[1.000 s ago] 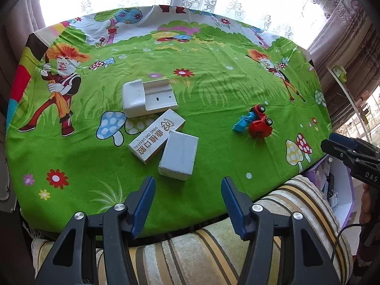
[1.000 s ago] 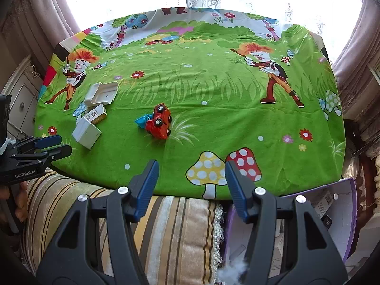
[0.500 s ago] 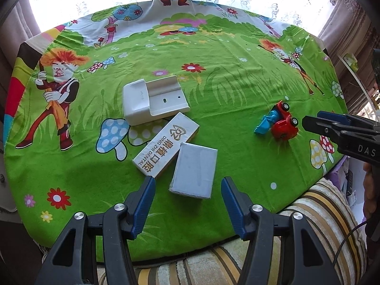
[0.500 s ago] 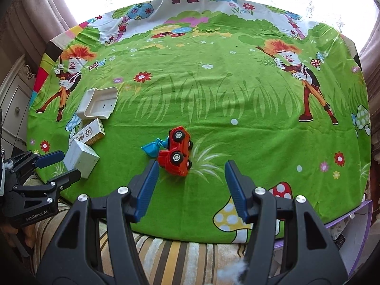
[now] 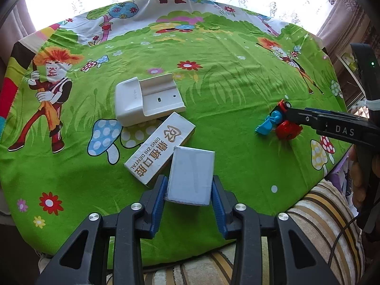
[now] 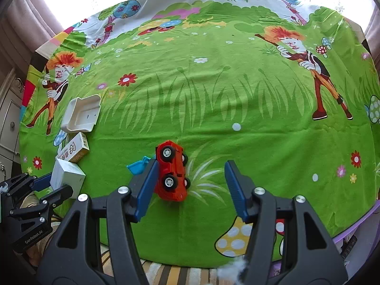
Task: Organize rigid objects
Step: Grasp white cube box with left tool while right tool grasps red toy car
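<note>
While the left tool [image 5: 188,191] sits low over the near edge of the table [image 5: 237,83], its blue fingers [image 5: 158,196] flank the near end of a plain white box [image 5: 190,175], close to its sides; whether they press it I cannot tell. That box lies flat, its long axis running away from the tool. Just beyond it lies a printed box [image 5: 159,149] set diagonally, then a white tray [image 5: 148,98].

Reaching in level from the near edge, the right tool [image 6: 190,187] is spread wide around a red toy car [image 6: 171,171]. On its side, wheels toward the camera, the car lies with its long axis pointing away, against the left finger and clear of the right one.
</note>
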Demonstrator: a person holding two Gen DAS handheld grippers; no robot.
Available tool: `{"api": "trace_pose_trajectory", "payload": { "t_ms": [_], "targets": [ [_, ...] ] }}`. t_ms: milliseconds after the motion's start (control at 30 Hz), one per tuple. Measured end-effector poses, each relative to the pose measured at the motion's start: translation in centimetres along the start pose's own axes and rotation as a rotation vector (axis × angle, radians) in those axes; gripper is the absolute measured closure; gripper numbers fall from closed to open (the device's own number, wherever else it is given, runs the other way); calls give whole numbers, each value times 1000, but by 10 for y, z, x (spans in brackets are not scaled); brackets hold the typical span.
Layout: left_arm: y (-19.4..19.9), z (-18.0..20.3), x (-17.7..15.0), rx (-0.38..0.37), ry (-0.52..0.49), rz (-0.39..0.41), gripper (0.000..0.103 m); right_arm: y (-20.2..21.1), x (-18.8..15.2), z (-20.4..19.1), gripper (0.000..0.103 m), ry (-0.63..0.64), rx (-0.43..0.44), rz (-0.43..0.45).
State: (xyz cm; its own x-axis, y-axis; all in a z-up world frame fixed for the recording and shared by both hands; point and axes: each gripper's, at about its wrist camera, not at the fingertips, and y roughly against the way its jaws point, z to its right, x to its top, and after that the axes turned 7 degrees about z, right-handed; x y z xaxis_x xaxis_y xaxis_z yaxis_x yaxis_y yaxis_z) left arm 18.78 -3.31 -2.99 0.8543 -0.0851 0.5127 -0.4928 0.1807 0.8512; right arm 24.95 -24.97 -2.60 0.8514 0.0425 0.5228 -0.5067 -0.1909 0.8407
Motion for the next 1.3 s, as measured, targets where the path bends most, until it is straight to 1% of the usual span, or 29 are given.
{"api": "trace_pose_trajectory", "payload": {
  "t_ms": [267,467,633,733,900,1000,1100,1200,1300],
  "targets": [
    [3,1,-1,-14,12,9,65,3,2,35,42,-104,0,9],
    [3,1,-2,-17,15,11,65,3,5,56,42,-151,-10,21],
    [2,1,-2,-20,19,7,65,8,6,84,42,-240,9,34],
    [2,2,-2,-22,18,8,65,9,4,98,42,-265,-26,30],
    [5,2,-2,-33,20,21,65,9,-2,113,42,-297,-39,25],
    [8,3,-2,-40,19,33,65,24,-5,118,42,-306,-51,63],
    [9,2,-2,-48,31,40,65,42,-7,109,42,-263,-74,104],
    [10,2,-1,-56,38,44,65,50,-8,82,42,-142,-75,122],
    [11,4,-2,-58,36,47,65,47,-10,57,43,-35,-88,142]
  ]
}}
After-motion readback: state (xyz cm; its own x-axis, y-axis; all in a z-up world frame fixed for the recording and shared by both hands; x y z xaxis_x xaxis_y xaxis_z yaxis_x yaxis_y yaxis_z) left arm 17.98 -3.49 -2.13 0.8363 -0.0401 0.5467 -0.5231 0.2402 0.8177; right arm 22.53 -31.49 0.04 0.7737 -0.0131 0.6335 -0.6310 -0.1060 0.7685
